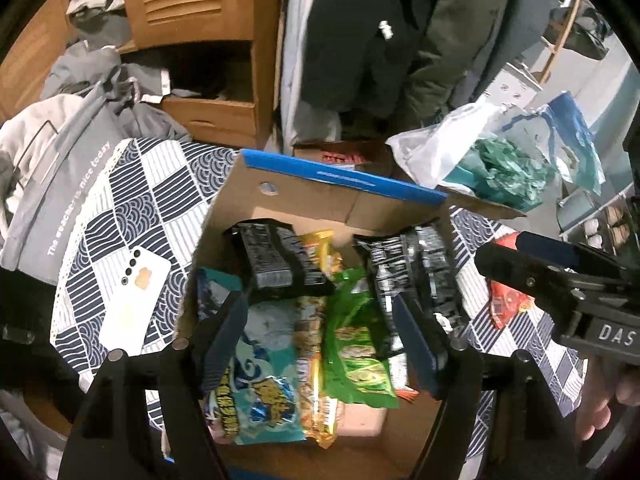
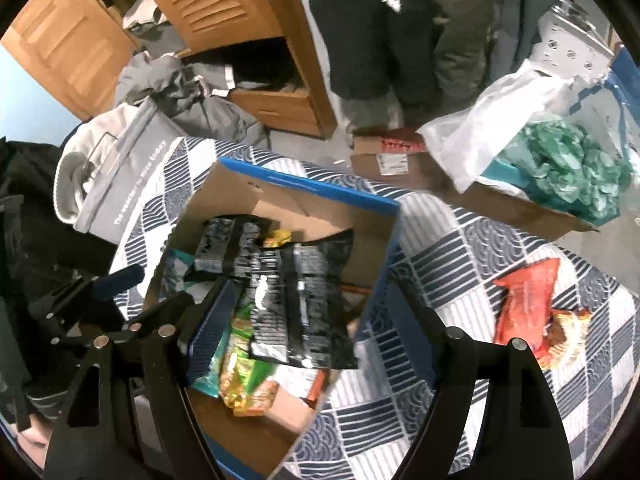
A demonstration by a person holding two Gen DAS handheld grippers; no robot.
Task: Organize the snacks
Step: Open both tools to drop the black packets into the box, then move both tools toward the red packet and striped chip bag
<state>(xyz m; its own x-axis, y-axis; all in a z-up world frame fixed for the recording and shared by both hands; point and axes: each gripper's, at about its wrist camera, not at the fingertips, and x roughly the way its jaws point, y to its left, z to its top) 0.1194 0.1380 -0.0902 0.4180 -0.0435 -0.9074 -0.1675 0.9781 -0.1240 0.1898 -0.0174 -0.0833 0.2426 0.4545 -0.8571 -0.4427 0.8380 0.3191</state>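
Note:
A cardboard box [image 1: 304, 200] with a blue rim stands on the patterned tablecloth and holds several snack packs: two black ones [image 1: 280, 256], a green one [image 1: 356, 344], a yellow one [image 1: 316, 360] and a light blue one [image 1: 260, 380]. My left gripper [image 1: 320, 340] is open above the packs, holding nothing. My right gripper [image 2: 304, 312] is open over the box's [image 2: 280, 204] right side, with a black pack [image 2: 304, 304] between the fingers, apart from them. A red-orange snack pack [image 2: 528, 300] lies on the cloth to the right, also seen in the left wrist view [image 1: 508, 300].
A white phone [image 1: 132, 304] lies on the cloth left of the box. A grey bag [image 1: 52, 184] sits at the table's far left. A white plastic bag [image 1: 444, 144] and green plastic [image 2: 576, 168] fill an open carton at the far right. A wooden cabinet [image 1: 208, 40] stands behind.

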